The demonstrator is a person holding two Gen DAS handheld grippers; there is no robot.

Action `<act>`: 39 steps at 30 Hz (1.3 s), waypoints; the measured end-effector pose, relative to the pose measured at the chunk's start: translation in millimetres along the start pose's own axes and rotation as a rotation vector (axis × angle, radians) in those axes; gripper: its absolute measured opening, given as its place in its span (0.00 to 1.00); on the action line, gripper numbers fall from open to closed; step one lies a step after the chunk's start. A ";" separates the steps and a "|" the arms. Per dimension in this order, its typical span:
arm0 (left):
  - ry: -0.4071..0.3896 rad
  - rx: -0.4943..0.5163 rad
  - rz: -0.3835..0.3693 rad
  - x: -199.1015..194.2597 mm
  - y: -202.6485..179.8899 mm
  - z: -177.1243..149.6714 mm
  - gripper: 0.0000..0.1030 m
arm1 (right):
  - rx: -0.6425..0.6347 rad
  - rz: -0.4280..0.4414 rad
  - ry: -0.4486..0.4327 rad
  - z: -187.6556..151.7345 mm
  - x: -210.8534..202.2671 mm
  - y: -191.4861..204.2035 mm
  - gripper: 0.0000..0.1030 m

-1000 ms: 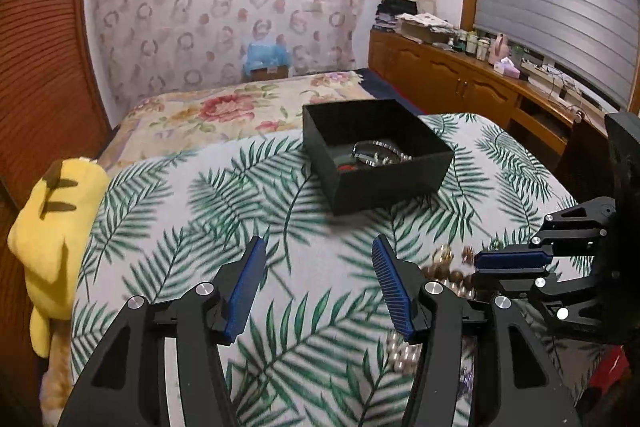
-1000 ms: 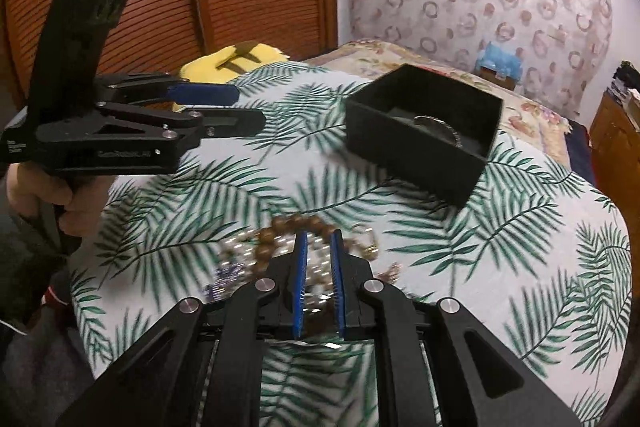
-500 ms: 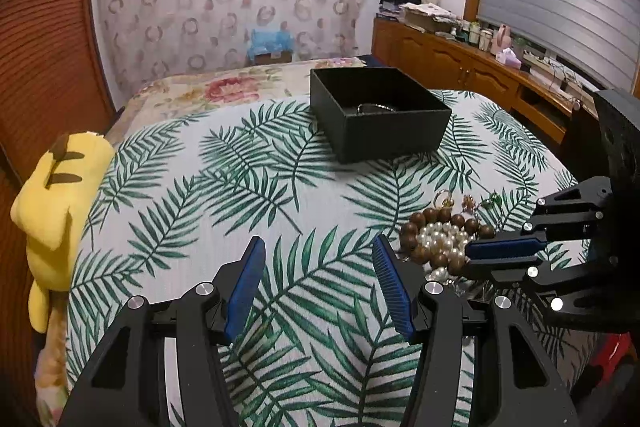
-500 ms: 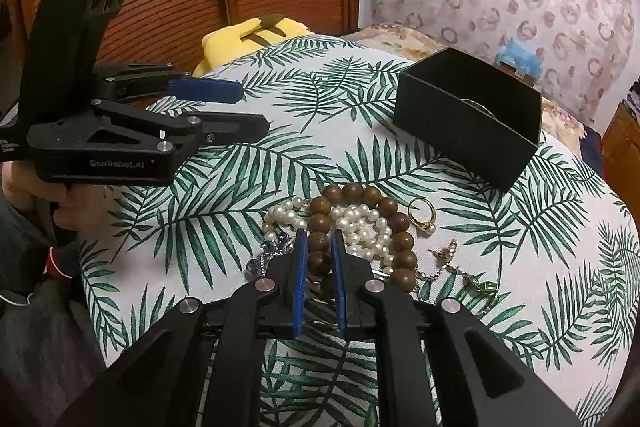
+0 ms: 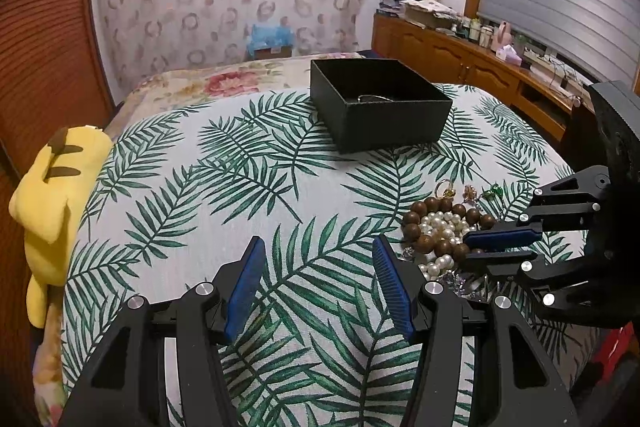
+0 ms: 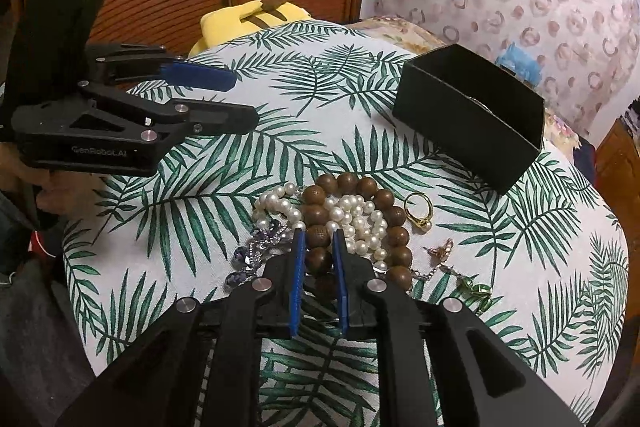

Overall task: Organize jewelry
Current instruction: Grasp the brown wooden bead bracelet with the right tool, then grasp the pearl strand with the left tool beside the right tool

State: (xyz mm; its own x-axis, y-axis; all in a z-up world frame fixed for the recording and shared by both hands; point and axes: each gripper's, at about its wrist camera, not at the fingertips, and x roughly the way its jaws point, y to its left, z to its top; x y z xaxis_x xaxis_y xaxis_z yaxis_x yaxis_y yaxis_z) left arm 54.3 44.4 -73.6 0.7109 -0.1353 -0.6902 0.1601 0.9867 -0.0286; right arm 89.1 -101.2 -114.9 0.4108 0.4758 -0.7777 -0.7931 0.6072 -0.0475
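Right gripper [image 6: 319, 239] lowered onto wooden bracelet [image 6: 394, 215]; "GenRobot.AI".

A cloth printed with green palm leaves [image 5: 208, 195] covered the surface that carried everything. On it stood an open black box [image 5: 380, 107] at the far side. Nearer lay a heap: a wooden bead bracelet [image 6: 320, 223], pearls [image 6: 352, 219], a gold ring [image 6: 418, 213], purple-stoned jewelry [image 6: 256, 251] and green earrings [image 6: 476, 291].
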 end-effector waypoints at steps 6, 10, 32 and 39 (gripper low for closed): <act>0.011 0.014 -0.021 1.7 -9.0 -3.7 0.52 | 0.065 -0.034 -0.092 6.7 -21.8 -19.6 0.15; 0.016 0.020 -0.047 1.7 -15.9 -4.8 0.52 | 0.106 -0.072 -0.151 11.8 -42.2 -36.9 0.15; 0.060 0.058 -0.151 15.5 -47.3 -8.9 0.45 | 0.166 -0.153 -0.206 4.4 -63.4 -60.8 0.15; 0.059 0.059 -0.173 21.6 -50.0 -6.7 0.26 | 0.167 -0.151 -0.205 3.5 -62.3 -61.3 0.15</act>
State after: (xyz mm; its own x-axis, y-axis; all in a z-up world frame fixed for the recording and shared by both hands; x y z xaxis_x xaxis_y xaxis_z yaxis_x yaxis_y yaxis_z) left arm 57.1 -7.3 -91.9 0.6279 -0.2952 -0.7202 0.3178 0.9419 -0.1090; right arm 113.7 -165.8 -61.3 0.6143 0.4803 -0.6260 -0.6381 0.7691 -0.0362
